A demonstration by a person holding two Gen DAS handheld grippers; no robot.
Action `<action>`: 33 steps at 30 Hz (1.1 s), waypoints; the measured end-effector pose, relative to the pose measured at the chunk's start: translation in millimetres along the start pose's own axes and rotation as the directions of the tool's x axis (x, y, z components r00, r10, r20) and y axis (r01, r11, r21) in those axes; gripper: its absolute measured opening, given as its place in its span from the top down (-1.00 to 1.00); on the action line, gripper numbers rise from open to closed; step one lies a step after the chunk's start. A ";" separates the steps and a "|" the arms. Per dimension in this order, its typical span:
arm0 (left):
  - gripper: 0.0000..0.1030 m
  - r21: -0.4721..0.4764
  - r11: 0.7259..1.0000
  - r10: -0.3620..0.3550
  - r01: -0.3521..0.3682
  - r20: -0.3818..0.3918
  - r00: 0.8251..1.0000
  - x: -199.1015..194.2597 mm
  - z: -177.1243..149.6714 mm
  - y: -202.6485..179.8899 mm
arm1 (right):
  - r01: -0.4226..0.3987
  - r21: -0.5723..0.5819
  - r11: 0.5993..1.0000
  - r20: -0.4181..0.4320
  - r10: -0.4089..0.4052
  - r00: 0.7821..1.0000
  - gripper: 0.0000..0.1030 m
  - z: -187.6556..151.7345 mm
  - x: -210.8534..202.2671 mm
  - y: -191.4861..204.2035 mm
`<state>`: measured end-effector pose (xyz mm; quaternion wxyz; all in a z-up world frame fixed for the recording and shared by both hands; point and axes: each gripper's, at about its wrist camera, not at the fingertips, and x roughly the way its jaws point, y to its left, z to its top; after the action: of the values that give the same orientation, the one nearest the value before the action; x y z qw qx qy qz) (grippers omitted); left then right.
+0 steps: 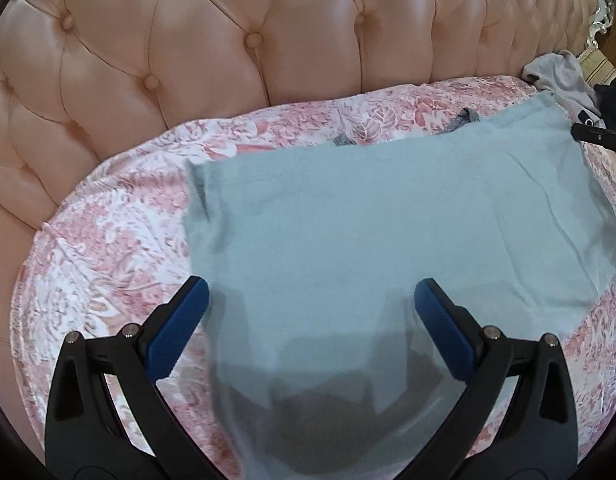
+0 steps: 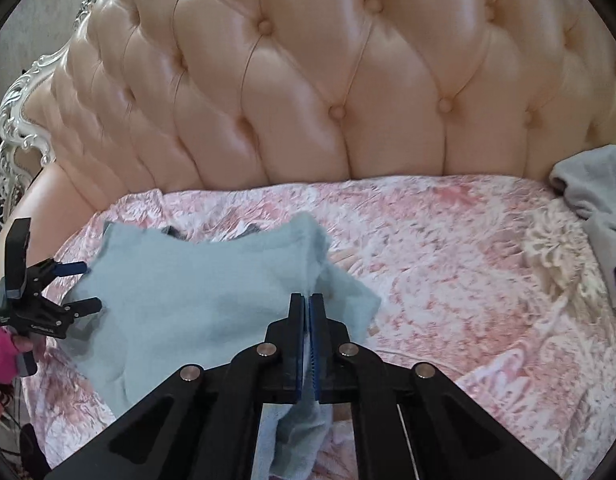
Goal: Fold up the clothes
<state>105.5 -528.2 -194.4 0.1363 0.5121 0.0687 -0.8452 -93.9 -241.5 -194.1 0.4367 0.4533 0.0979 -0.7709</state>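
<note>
Right wrist view: the right gripper (image 2: 307, 300) pinches the blue garment (image 2: 180, 300); the left gripper (image 2: 82, 286) hovers spread wide.

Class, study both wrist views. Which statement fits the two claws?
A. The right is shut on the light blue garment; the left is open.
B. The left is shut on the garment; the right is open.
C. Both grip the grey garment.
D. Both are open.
A: the right claw pinches the light blue garment between closed pads, while the left claw is spread wide over it.
</note>
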 end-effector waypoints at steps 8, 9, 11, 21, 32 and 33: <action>-1.00 -0.027 1.000 0.009 -0.010 -0.012 1.000 -1.6 -6.5 4.1 | -0.018 0.138 0.990 -0.056 0.026 0.998 0.85 -13.1 11.3 -34.8; -1.00 -0.032 0.999 0.002 -0.002 0.001 1.000 -6.0 -6.7 4.6 | -0.037 0.155 0.987 -0.038 0.043 0.998 0.84 -15.0 3.9 -34.4; -1.00 -0.039 0.999 -0.013 0.014 0.020 1.000 -12.9 -7.7 4.5 | -0.060 0.150 0.987 -0.015 0.063 0.998 0.28 -23.7 -13.9 -26.9; -1.00 -0.113 0.993 -0.011 0.017 0.047 0.999 -33.0 -32.7 11.0 | -0.090 -0.003 0.996 -0.062 0.090 0.994 0.15 -69.9 -24.7 18.8; -1.00 -0.139 0.990 0.023 -0.016 0.047 0.999 -51.3 -53.7 35.3 | -0.016 -0.003 1.000 -0.074 0.016 0.997 0.81 -65.0 -14.3 19.2; -1.00 -0.141 0.990 0.024 -0.017 0.048 0.999 -52.0 -53.8 36.8 | 0.004 0.002 1.000 -0.061 -0.004 0.998 0.81 -65.1 -17.0 18.5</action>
<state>185.0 -541.2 -172.6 0.1825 0.4810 0.1194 -0.8492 -36.4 -207.1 -213.4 0.4316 0.4768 0.1112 -0.7577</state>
